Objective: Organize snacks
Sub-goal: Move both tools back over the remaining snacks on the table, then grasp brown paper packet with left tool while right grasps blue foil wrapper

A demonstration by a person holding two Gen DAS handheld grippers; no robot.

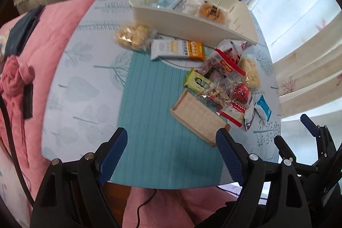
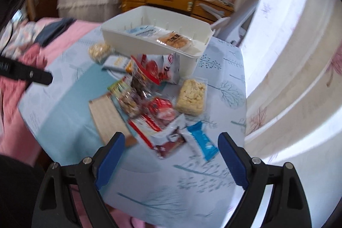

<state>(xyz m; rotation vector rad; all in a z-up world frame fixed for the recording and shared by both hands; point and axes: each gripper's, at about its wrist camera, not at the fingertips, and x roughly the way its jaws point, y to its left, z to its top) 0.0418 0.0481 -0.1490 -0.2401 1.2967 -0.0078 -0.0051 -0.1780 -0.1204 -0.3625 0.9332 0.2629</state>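
My left gripper point(image 1: 171, 140) hung over the near edge of the table point(image 1: 85, 87), its blue-padded jaws spread wide with nothing between them; only the teal mat point(image 1: 154, 121) showed in the gap. A long beige packet point(image 1: 196, 116) lay just above the right-hand pad, at lower centre of the left wrist frame. My right gripper point(image 2: 171, 142) was spread as well and empty, poised above the lower end of the snack pile point(image 2: 154, 104).

In the left wrist view the white bin point(image 1: 192, 20) sat at upper centre, toward the far side of the table. Inside it I saw a pale blue packet point(image 1: 168, 0) and an orange-brown packet point(image 1: 211, 11) side by side. Just below the bin's near wall lay a clear bag of pale puffed pieces point(image 1: 133, 35) and, beside it, a white and orange bar point(image 1: 177, 50). The rest of the snacks were heaped at centre right: a green packet point(image 1: 197, 81), a round red item point(image 1: 241, 93) and red and white wrappers overlapping one another.

In the right wrist view, which was blurred, a block of pale rice crackers in clear wrap point(image 2: 192, 95) lay to the right of the pile, and a blue and white bar point(image 2: 202, 140) lay at the pile's lower right, between my jaws but not touched by them. A pink blanket point(image 1: 42, 46) filled the left of the left wrist frame.
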